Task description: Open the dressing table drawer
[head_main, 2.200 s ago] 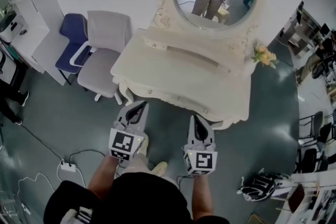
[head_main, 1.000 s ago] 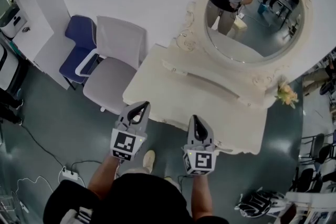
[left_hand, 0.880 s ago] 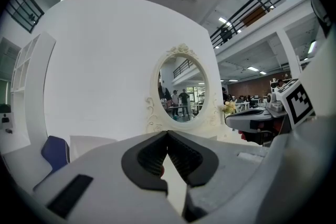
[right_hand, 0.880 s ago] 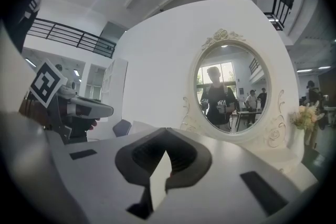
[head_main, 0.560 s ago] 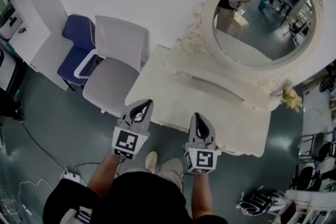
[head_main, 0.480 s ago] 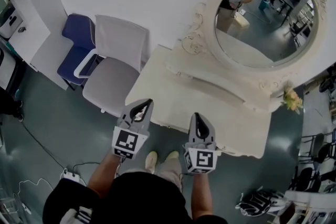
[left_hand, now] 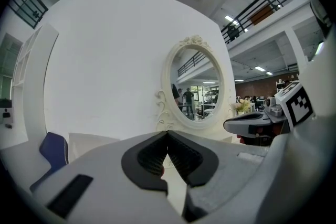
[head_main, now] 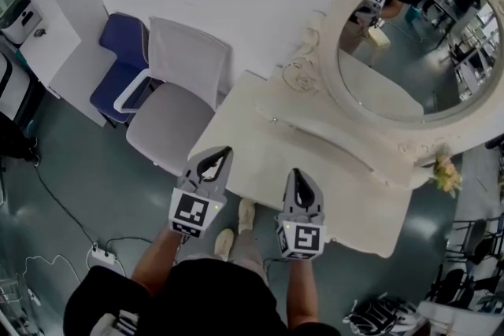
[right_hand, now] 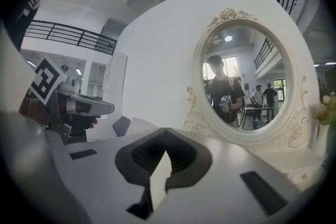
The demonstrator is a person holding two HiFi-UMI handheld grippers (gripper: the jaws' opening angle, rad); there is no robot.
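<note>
The cream dressing table point(head_main: 260, 138) stands against the white wall under its oval mirror point(head_main: 409, 51). A low raised shelf with a small knob point(head_main: 275, 120) runs along its back. The head view shows no drawer front below the top's near edge. My left gripper point(head_main: 224, 150) is shut and empty, its tip over the table's near left edge. My right gripper point(head_main: 296, 172) is also shut and empty, its tip over the near edge further right. In the left gripper view the jaws point(left_hand: 167, 132) meet at the tip. The right gripper view shows the same for its jaws point(right_hand: 166, 129), with the mirror point(right_hand: 244, 78) ahead.
A pale grey chair point(head_main: 177, 102) stands left of the table, with a blue chair point(head_main: 118, 63) beyond it. A small bunch of flowers point(head_main: 445, 173) sits at the table's right end. A power strip point(head_main: 101, 254) and cables lie on the floor at left.
Both grippers have moved forward towards the dressing table, from short of its near edge to over it. The table and mirror look nearer. Both jaws stay shut.
</note>
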